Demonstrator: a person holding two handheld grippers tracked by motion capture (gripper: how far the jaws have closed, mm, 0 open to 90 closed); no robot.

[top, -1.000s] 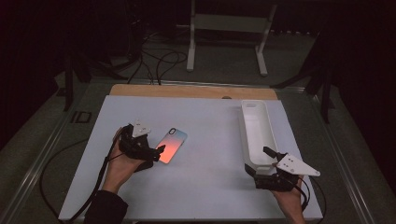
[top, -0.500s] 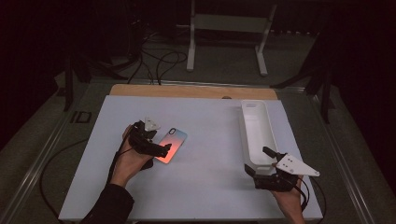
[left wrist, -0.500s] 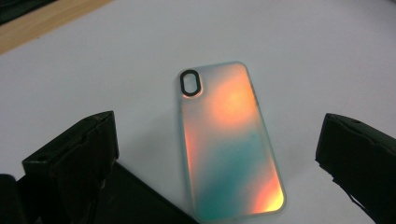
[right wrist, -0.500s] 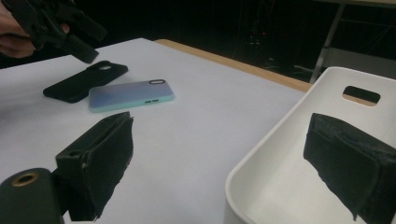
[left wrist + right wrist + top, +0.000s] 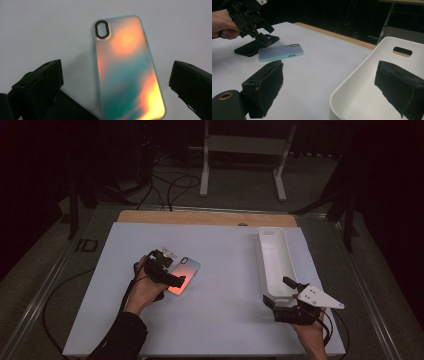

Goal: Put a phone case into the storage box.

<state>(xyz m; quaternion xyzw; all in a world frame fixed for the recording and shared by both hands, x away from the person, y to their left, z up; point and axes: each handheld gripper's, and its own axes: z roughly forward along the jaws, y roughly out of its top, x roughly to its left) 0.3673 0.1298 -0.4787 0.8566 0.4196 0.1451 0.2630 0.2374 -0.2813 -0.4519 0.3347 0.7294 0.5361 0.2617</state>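
Partly hidden in the high view, the phone case (image 5: pixel 183 275) had its left edge covered by the left gripper (image 5: pixel 167 272), and a dark flat object (image 5: pixel 253 47) beside it could only be made out in the right gripper view, too dim to identify. In the left gripper view the case's lower end ran off the bottom of the frame. It lay flat on the white table (image 5: pixel 225 270), left of centre in the high view, between the left gripper's jaws, which stood wide apart on either side without touching it. Its back was iridescent, orange and teal, with a pale rim and a black oval camera cutout near the top. At lower right, the right gripper (image 5: pixel 282 295) sat released at the near end of the white bin (image 5: pixel 275 257), jaws straddling its wall.
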